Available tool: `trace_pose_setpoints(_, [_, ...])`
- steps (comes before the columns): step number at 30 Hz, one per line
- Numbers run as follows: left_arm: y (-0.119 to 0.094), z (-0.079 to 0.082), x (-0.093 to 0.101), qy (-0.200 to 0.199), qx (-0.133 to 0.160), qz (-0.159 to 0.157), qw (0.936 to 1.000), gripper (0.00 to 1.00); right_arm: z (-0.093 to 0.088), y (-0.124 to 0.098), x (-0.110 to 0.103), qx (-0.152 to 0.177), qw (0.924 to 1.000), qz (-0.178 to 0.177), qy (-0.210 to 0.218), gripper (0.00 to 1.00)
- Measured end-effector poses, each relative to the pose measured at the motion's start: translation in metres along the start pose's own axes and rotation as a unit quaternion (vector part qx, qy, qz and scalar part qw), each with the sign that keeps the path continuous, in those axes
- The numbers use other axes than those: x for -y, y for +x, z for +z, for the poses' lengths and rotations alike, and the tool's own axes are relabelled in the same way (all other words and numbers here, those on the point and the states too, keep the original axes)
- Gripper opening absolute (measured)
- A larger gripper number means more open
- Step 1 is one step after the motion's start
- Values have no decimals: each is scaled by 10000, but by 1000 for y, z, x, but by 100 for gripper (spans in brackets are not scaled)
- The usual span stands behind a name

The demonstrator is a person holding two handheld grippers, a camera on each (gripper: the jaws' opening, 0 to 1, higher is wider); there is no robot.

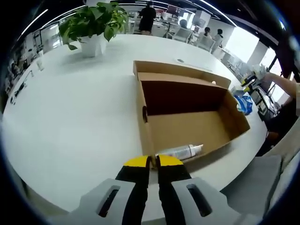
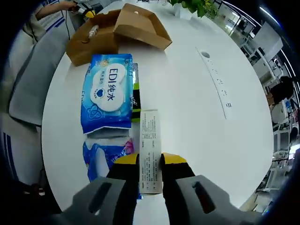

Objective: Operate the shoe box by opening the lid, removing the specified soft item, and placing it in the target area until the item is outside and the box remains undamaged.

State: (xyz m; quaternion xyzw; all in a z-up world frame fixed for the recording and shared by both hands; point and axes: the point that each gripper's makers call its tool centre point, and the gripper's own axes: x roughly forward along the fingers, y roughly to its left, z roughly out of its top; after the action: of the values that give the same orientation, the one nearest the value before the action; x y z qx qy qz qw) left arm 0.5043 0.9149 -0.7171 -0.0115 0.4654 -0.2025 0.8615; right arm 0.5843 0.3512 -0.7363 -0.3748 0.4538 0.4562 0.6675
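The shoe box (image 1: pixel 187 117) lay open in the middle of the left gripper view, on the white table (image 1: pixel 70 117), with its lid (image 1: pixel 180 70) folded back toward the top of the frame. A silver tube (image 1: pixel 180 151) lay inside it, against the near wall at the bottom of the box. The left gripper (image 1: pixel 153 161) sat at the bottom middle of that view, just in front of the box's near corner, with its yellow-tipped jaws close together and nothing between them.

In the right gripper view, the right gripper (image 2: pixel 151 161) was at the bottom middle, and its jaws were clamped on a long white packet (image 2: pixel 151 154) with small print on it. A blue pack of wipes (image 2: pixel 108 91) lay on the table at the left of the frame, and another blue packet (image 2: pixel 105 157) lay below it. The box (image 2: pixel 117 30) was far off at the upper left, well apart from the packet.

The step in hand looked like the last one: the item was out of the box and being set down by the other packs (I could not tell if it rested on the table yet). The next move likely called for lowering it gently, then opening the jaws.
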Motion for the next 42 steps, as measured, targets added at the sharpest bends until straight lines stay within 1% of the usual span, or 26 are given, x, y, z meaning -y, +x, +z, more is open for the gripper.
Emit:
trace_pose_setpoints(3, [0, 0, 0, 30, -24, 14, 10000, 3, -12, 1, 2, -189, 9998, -22, -104, 15])
trace_pose_setpoints(9, [0, 0, 0, 79, -55, 33, 9999, 3, -22, 4, 7, -318, 9992, -87, -231, 15])
trace_pose_setpoints(10, [0, 0, 0, 90, -56, 33, 9999, 3, -24, 4, 8, -361, 9989, -92, -298, 15])
trace_pose_setpoints(11, [0, 0, 0, 103, -56, 35, 9999, 3, -29, 5, 9, -481, 9978, -108, -454, 15])
trace_pose_setpoints(12, [0, 0, 0, 104, -55, 35, 9999, 3, -31, 5, 9, -525, 9975, -97, -455, 15])
trace_pose_setpoints(14, [0, 0, 0, 116, -52, 33, 9999, 3, -28, 4, 10, -454, 9982, -99, -370, 16])
trace_pose_setpoints(23, [1, 0, 0, 156, -51, 0, 9999, 3, -31, 3, 10, -536, 9976, -75, -426, 16])
trace_pose_setpoints(30, [0, 0, 1, 272, -89, 10, 9996, 3, -33, 5, 16, -644, 9966, -211, -464, 17])
trace_pose_setpoints(34, [0, 1, 2, 328, -82, -5, 9994, 4, -34, 3, 20, -665, 9960, -358, -485, 21])
trace_pose_setpoints(36, [0, 2, 2, 437, -81, -4, 9990, 4, -33, 0, 22, -636, 9959, -467, -444, 23])
trace_pose_setpoints(38, [-1, 6, 2, 673, -65, 46, 9977, 5, -33, -6, 25, -644, 9949, -642, -427, 27])
trace_pose_setpoints(39, [-2, 9, 2, 809, -25, 67, 9967, 6, -33, -8, 27, -631, 9946, -720, -397, 28])
trace_pose_setpoints(42, [-5, 18, 9, 1013, 50, -6, 9948, 12, -27, -17, 24, -508, 9944, -899, -247, 30])
